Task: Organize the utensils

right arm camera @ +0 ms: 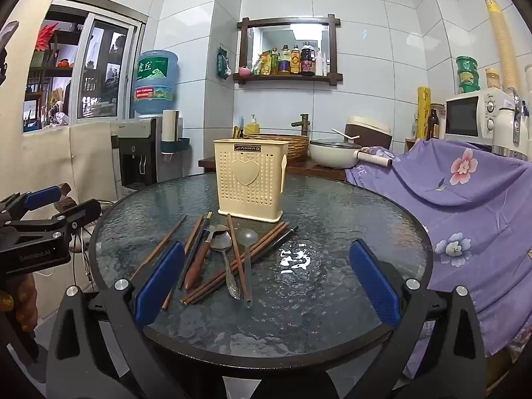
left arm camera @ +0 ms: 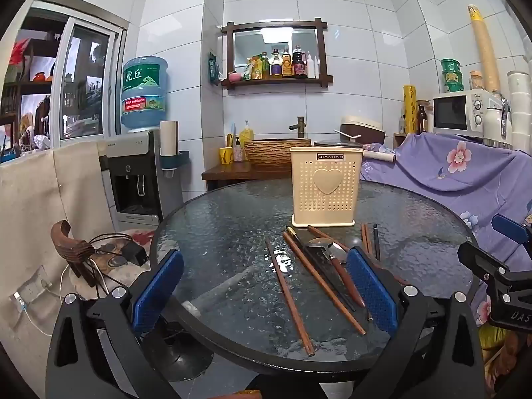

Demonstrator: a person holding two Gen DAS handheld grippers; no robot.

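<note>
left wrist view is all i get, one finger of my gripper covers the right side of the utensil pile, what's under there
Observer: A clear plastic ladle lies there, crossing a pair of brown chopsticks, with its bowl toward the cream holder.
Operator: anything hidden behind that holder
Observer: A white lidded pan sits on the wooden counter behind it, off the glass table.
Operator: is the right gripper carrying anything
Observer: No. The right gripper is wide open, with nothing between its pads.
</note>
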